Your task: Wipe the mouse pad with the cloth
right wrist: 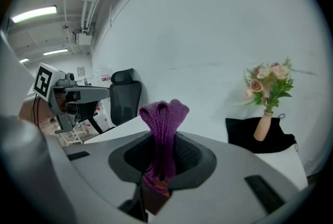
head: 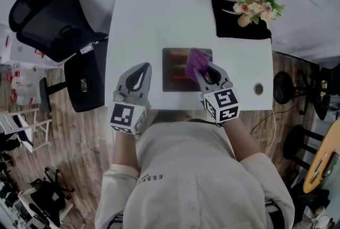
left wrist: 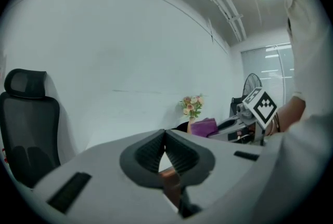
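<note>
A dark, glossy mouse pad (head: 175,71) lies near the front edge of the white desk (head: 143,20). My right gripper (head: 203,71) hovers over the pad's right part and is shut on a purple cloth (head: 195,63), which sticks up folded between its jaws (right wrist: 162,124). My left gripper (head: 139,75) is held just left of the pad, jaws closed together with nothing in them (left wrist: 165,153). In the left gripper view the cloth (left wrist: 204,126) and the right gripper's marker cube (left wrist: 261,106) show off to the right.
A vase of flowers (head: 254,6) stands on a black cloth (head: 239,23) at the desk's back right corner. A small round grommet (head: 258,88) sits at the desk's right front. A black office chair (head: 50,23) stands left of the desk; stools (head: 284,87) are on the right.
</note>
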Available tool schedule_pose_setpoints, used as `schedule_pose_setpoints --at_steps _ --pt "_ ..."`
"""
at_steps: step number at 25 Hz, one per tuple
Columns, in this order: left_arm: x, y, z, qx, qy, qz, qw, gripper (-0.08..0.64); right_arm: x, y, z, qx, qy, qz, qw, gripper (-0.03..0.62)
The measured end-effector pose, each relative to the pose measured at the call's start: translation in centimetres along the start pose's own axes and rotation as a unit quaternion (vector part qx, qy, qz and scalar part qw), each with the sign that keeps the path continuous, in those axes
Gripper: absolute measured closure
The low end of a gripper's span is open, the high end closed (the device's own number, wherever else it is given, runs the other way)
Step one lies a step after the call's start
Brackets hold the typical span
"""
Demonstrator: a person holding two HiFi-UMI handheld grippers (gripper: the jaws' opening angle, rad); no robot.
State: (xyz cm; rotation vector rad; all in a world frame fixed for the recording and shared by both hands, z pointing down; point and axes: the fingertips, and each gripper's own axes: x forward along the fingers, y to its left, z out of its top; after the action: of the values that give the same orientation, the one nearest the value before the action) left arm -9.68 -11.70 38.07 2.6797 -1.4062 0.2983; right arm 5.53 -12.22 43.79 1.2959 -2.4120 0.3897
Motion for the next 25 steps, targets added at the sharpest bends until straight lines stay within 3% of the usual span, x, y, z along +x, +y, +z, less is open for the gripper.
schedule_pose_setpoints --at_steps 6,10,14,25 --pt "2.1 5.3 -2.4 -0.012 0.010 -0.023 0.9996 0.558 7.9 3.0 -2.6 -0.011 0.100 0.053 0.994 0.503" --pt "3.5 7.6 -3.8 -0.007 0.024 -0.038 0.9989 0.558 12.0 4.1 -4.4 -0.013 0.153 0.067 0.986 0.503" --pt "4.4 9.0 -4.2 -0.003 0.029 -0.051 0.9983 0.558 14.9 4.8 -5.6 -0.017 0.185 0.076 0.980 0.503" --pt "5.2 9.9 -5.9 -0.008 0.056 -0.039 0.9976 0.558 18.6 5.2 -9.0 0.004 0.243 0.102 0.965 0.502"
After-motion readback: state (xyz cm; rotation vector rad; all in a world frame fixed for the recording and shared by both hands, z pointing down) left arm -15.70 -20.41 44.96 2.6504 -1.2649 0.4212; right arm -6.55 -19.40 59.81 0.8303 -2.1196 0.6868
